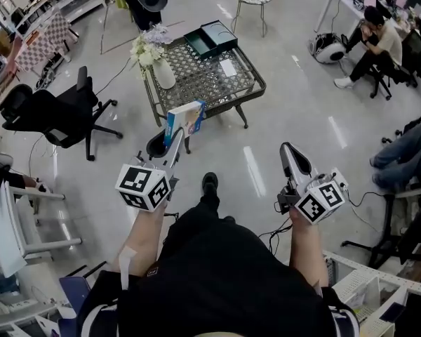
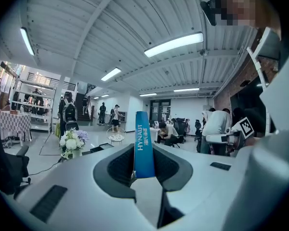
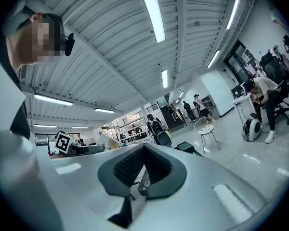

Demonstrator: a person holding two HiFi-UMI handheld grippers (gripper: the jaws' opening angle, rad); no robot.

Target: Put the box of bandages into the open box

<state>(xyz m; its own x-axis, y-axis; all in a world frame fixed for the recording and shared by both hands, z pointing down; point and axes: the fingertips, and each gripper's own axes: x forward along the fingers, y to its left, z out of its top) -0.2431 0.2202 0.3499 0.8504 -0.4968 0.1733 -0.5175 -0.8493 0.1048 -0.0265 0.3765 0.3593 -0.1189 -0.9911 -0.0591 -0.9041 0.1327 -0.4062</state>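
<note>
The box of bandages (image 1: pixel 185 121), blue and white, is held upright in the air by my left gripper (image 1: pixel 175 143), well short of the table. In the left gripper view the blue edge of the box of bandages (image 2: pixel 142 143) stands between the pads of that gripper (image 2: pixel 143 171), which is shut on it. The open box (image 1: pixel 210 39), dark teal with its lid beside it, lies at the far end of the mesh-topped table (image 1: pixel 203 83). My right gripper (image 1: pixel 286 150) hangs to the right over the floor, shut and holding nothing (image 3: pixel 140 179).
A white vase of flowers (image 1: pixel 156 60) stands on the table's left corner and a white card (image 1: pixel 228 67) lies near the open box. A black office chair (image 1: pixel 56 114) is to the left. Seated people (image 1: pixel 379 44) are at the right, and cables run across the floor.
</note>
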